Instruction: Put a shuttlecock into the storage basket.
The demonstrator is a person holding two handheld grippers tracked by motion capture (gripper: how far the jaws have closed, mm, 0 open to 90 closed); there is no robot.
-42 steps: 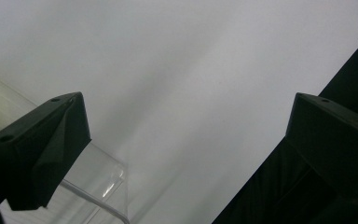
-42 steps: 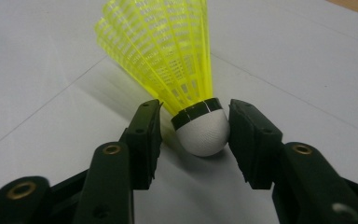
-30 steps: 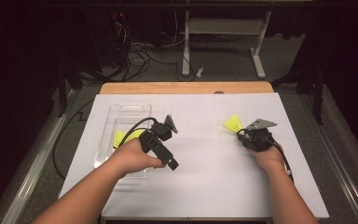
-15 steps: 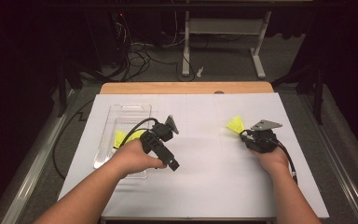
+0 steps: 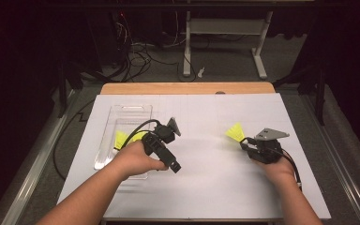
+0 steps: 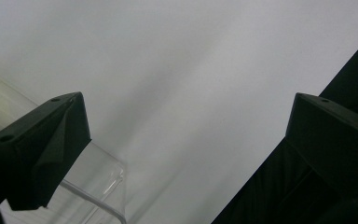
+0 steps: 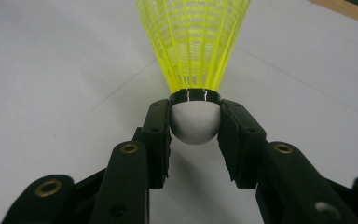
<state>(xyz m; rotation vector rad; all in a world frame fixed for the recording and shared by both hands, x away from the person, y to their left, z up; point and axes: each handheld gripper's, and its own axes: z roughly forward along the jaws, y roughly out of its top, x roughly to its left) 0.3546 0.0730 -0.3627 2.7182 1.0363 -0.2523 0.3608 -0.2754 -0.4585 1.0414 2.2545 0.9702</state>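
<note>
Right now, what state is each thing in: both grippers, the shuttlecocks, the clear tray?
right gripper: shut on the held shuttlecock's white cork
held shuttlecock: gripped, yellow skirt pointing away
left gripper: open, nothing between the jaws
clear tray: lying on the table
tray shuttlecock: lying in the tray

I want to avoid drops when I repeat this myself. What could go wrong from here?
The right tool pinches the yellow shuttlecock only by its rounded white cork, so it might squirt out. The left tool, jaws open, hovers beside the clear tray that already holds a shuttlecock; it could knock the light tray.
</note>
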